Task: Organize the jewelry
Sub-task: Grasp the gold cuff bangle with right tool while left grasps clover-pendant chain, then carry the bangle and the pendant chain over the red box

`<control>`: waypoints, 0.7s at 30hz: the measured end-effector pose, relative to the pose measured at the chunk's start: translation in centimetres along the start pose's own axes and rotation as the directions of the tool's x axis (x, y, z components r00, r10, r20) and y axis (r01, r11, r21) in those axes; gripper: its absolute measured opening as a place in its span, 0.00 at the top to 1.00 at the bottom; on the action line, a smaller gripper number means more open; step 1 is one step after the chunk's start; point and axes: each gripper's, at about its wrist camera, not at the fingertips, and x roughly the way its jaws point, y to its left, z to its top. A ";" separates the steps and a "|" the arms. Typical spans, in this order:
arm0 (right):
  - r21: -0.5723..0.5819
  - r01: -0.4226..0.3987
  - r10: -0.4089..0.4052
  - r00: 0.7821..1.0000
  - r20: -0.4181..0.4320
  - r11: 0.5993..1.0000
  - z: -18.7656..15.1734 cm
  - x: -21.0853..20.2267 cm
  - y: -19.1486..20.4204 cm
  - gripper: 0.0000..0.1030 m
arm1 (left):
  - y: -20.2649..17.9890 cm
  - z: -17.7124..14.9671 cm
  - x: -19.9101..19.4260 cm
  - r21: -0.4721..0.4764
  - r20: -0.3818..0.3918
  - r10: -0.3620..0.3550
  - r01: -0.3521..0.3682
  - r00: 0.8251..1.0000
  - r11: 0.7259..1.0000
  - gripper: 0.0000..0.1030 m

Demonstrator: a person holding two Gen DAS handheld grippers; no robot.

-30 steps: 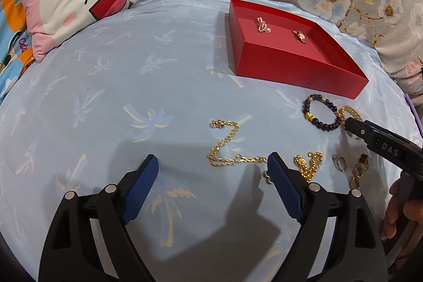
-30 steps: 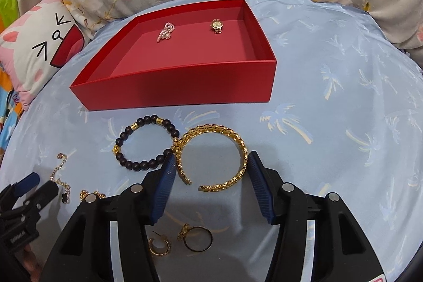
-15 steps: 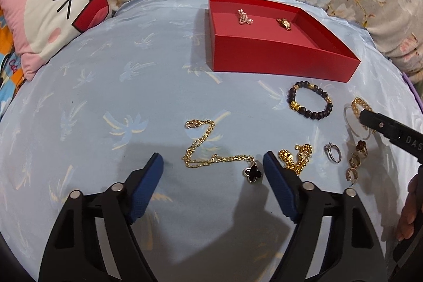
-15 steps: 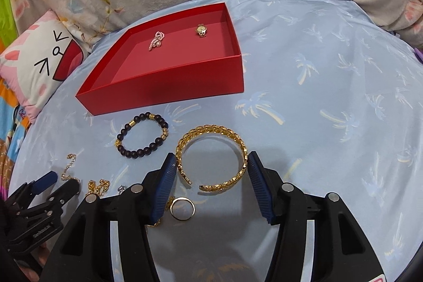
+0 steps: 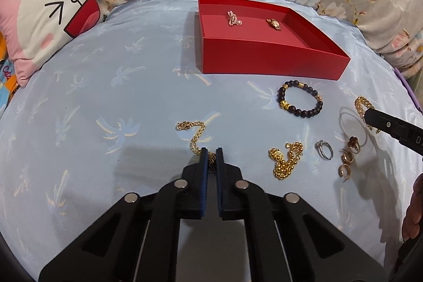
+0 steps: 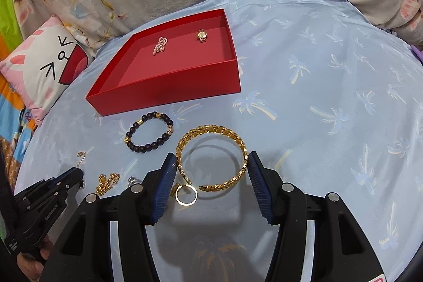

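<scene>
Gripping, left claw (image 5: 211,156): its jaws had just been closing and stood narrow, pinched on the near end of the gold chain (image 5: 197,135), whose far end lay on the blue palm-print sheet (image 5: 105,97).
Right claw (image 6: 210,168): half wide, both pads pressed on the sides of the gold bangle (image 6: 211,130).
Left view only: a silver ring (image 5: 323,149), a heap of gold chain (image 5: 285,160) and small earrings (image 5: 345,163) lay near the right edge.
Right view only: a plain gold ring (image 6: 186,193) lay just beside the bangle's open ends.
Both views: the red box (image 5: 264,62) stood far, holding a pearl piece (image 5: 234,19) and a gold watch (image 5: 273,24); the dark beaded bracelet (image 5: 300,99) lay just near of it.
Writing: a white "D" showed on the right claw's finger in the left view, the rest cut off; the lettering on the left claw's body was too small to read.
Open room: the sheet lay bare left of the chain and right of the box; a floral cover bounded the far edge.
</scene>
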 end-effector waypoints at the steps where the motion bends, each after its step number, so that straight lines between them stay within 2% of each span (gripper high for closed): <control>1: 0.000 -0.001 0.001 1.000 0.003 1.000 0.0 -0.2 0.0 0.48 | 0.0 0.0 0.0 -0.006 -0.003 -0.008 0.008 1.000 1.000 0.96; 6: -0.004 -0.011 0.011 1.000 0.021 1.000 0.0 -1.6 0.1 0.48 | 0.6 0.1 -0.3 -0.057 -0.021 -0.062 0.061 0.998 0.996 0.96; 11: -0.012 -0.027 0.027 0.998 0.048 1.000 0.4 -3.2 0.4 0.48 | 0.7 0.7 -1.8 -0.079 -0.007 -0.097 0.097 0.995 0.992 0.96; 21: -0.032 -0.074 0.078 0.990 0.116 0.997 2.2 -6.8 1.5 0.48 | 0.7 4.8 -7.2 -0.077 0.112 -0.150 0.159 0.982 0.984 0.97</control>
